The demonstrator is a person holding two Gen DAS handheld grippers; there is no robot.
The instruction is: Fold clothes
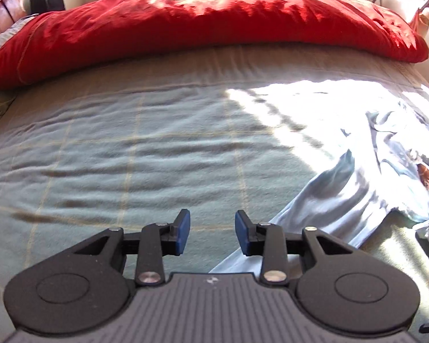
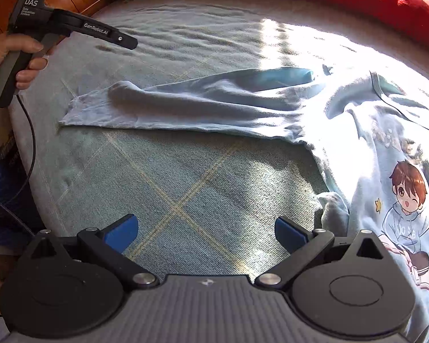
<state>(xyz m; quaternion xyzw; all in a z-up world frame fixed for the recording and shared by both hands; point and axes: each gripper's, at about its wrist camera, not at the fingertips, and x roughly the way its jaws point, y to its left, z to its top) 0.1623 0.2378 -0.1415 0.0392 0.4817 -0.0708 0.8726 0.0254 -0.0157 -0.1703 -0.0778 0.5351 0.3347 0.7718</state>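
A light blue shirt (image 2: 271,105) is being laid out on the bed (image 2: 186,188).
Both the left gripper (image 1: 212,233) and the right gripper (image 2: 206,233) are being held released, with nothing between their pads.

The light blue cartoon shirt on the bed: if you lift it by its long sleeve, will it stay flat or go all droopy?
Probably droopy. The light blue shirt already lies rumpled, and its sleeve is creased, so it looks soft and floppy. It is likely light, being thin cloth. It might drag on the fuzzy blanket rather than slide.

"DAS" and "GenRobot.AI" on the left gripper (image 2: 71,23); smaller lines beneath perhaps "Data Acquisition System".
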